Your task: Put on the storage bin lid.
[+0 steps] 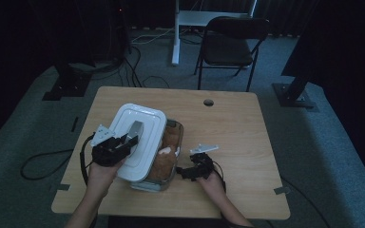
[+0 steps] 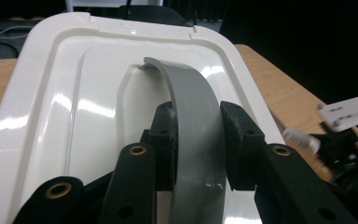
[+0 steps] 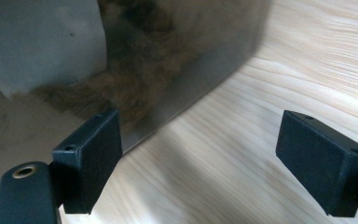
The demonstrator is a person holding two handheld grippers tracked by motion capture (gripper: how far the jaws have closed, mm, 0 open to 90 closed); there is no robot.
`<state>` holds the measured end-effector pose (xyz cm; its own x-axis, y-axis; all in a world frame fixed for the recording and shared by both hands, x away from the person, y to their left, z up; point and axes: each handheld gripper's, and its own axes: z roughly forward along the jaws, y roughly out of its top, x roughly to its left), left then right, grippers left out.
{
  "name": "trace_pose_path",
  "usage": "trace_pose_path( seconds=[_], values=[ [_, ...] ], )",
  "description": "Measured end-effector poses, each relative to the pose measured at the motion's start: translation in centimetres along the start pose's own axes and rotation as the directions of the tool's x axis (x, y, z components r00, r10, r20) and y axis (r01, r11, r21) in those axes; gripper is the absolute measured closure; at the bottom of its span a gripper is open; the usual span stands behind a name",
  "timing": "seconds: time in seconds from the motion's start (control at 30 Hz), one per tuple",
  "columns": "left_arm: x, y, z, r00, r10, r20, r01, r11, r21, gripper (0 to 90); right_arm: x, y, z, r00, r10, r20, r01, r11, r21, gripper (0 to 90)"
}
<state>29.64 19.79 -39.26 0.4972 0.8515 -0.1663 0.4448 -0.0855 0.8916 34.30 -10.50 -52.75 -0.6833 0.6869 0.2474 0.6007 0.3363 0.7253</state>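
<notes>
On the left, my left gripper has its two black jaws pinched onto the grey curved strap handle that arches over the middle of the glossy white rectangular plastic lid. In the left gripper view the pads press against both edges of that grey strap, one on each side, and the lid's raised rim spreads out wide behind them. From the high view I hold the lid tilted, its far end towards the middle of the light wooden table, and it covers the left part of the clear rectangular container beneath it. The container's right half lies uncovered and shows a brown, furry-looking mass with a small white patch; what it is I cannot tell.

Further right, my right gripper sits low over the table, just beside the container's right wall. Its jaws are spread wide with nothing between them: in the right gripper view the left pad is near the container's see-through wall, while the right pad stands over bare wood.
</notes>
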Motion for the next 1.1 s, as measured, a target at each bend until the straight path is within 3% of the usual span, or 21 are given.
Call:
trace_pose_path(
  seconds=[0.1, 0.37, 0.5, 0.63, 0.8, 1.0, 1.1],
  values=[
    [-0.3, 0.1, 0.3, 1.0000, 0.007, 0.005, -0.007, 1.0000, 0.006, 69.0, 1.3, 0.6, 1.1, 0.9989, -0.043, -0.020, 0.043, 0.999, 0.007, 13.5],
    [-0.6, 0.1, 0.8, 0.9972, 0.043, 0.062, -0.045, 0.9986, 0.029, 68.9, 3.9, 1.9, 3.0, 0.9958, -0.090, -0.016, 0.090, 0.996, 0.005, 13.2],
    [-0.4, 0.4, 1.1, 0.9914, 0.064, 0.114, -0.072, 0.9952, 0.067, 68.9, 2.8, 1.2, 2.5, 0.9989, -0.045, -0.011, 0.045, 0.999, 0.002, 13.3],
    [0.1, 0.3, 1.8, 0.9902, 0.064, 0.124, -0.078, 0.9906, 0.112, 68.9, 1.0, 0.4, 1.5, 0.9995, 0.031, 0.001, -0.031, 1.000, -0.004, 13.3],
    [1.2, 0.2, 2.7, 0.9917, 0.042, 0.122, -0.058, 0.9898, 0.130, 69.0, -0.3, 0.0, 0.7, 0.9978, 0.063, 0.018, -0.063, 0.998, -0.010, 13.3],
    [1.7, 0.2, 3.5, 0.9835, 0.057, 0.172, -0.084, 0.9841, 0.156, 68.8, -1.0, 0.1, -0.1, 0.9963, 0.083, 0.021, -0.083, 0.996, -0.035, 13.3],
    [2.0, 0.2, 3.9, 0.9832, 0.046, 0.177, -0.076, 0.9832, 0.166, 68.7, -1.1, 0.1, -0.2, 0.9958, 0.088, 0.024, -0.087, 0.996, -0.035, 13.3]
  ],
)
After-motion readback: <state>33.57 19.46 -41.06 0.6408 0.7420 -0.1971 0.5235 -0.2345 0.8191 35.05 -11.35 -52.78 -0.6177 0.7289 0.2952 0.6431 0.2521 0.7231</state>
